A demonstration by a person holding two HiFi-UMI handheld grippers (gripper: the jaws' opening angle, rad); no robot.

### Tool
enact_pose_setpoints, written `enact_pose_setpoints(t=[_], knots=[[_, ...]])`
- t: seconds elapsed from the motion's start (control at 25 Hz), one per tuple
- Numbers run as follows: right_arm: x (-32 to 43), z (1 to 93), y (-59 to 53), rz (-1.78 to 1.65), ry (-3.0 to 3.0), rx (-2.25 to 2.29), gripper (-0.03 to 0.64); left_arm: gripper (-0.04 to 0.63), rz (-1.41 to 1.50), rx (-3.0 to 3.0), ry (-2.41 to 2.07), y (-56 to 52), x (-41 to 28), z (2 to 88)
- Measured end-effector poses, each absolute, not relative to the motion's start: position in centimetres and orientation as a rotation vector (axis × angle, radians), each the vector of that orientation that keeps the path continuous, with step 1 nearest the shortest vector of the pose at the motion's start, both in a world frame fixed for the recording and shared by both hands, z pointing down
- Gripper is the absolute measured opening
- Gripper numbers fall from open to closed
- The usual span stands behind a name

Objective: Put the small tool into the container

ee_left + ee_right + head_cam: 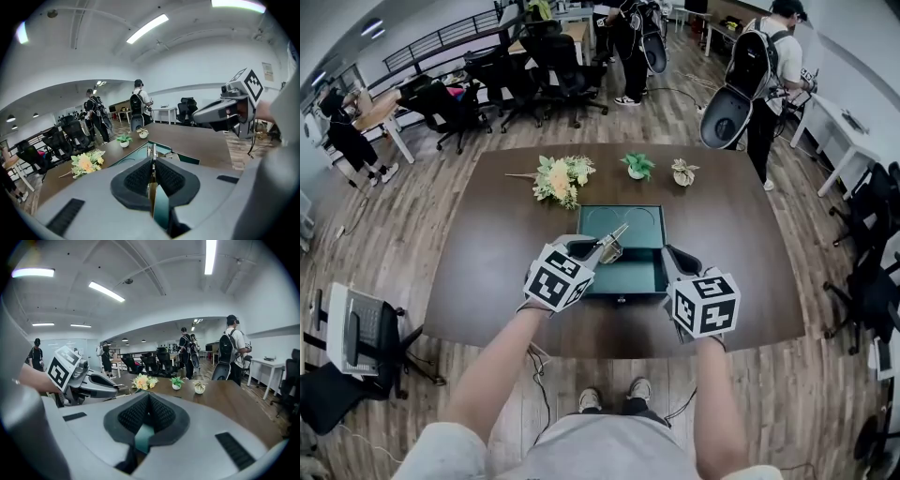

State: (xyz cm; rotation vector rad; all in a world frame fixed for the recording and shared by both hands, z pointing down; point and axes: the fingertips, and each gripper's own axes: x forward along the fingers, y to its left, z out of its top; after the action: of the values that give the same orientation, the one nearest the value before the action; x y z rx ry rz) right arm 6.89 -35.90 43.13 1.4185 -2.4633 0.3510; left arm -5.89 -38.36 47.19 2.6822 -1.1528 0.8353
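A: How does the left tool (600, 247) stand?

B: Its jaws are clamped on the small metal implement (615, 234), the only one in sight. The left gripper view shows the thin shaft pinched between the pads.

A: And where does the container (649, 216) lie from it?

B: Right under and just ahead. There is one green open container on the worktop (487, 272). The implement's long axis runs from the jaws up and to the right in the head view, with its free tip over the container's inside. The coming move looks like a short lowering, no reach needed.

A: The right tool (669, 255)?

B: Jaws together, nothing between them. It hangs at the container's right near corner, close by, but the left one is plainly the nearer to the job.

A: Anything else on the worktop?

B: One bunch of flowers (561, 178) and two small potted plants (637, 166), all beyond the container, well apart from both tools.
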Motion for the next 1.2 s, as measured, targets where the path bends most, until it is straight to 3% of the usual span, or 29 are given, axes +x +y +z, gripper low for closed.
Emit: enact_pose_setpoints(t=[1.2], knots=[[8.5,47.1,-35.8,0.446,-2.385,1.411,0.005,0.028,1.151,2.791,-0.725,-36.6,-1.3,54.9]])
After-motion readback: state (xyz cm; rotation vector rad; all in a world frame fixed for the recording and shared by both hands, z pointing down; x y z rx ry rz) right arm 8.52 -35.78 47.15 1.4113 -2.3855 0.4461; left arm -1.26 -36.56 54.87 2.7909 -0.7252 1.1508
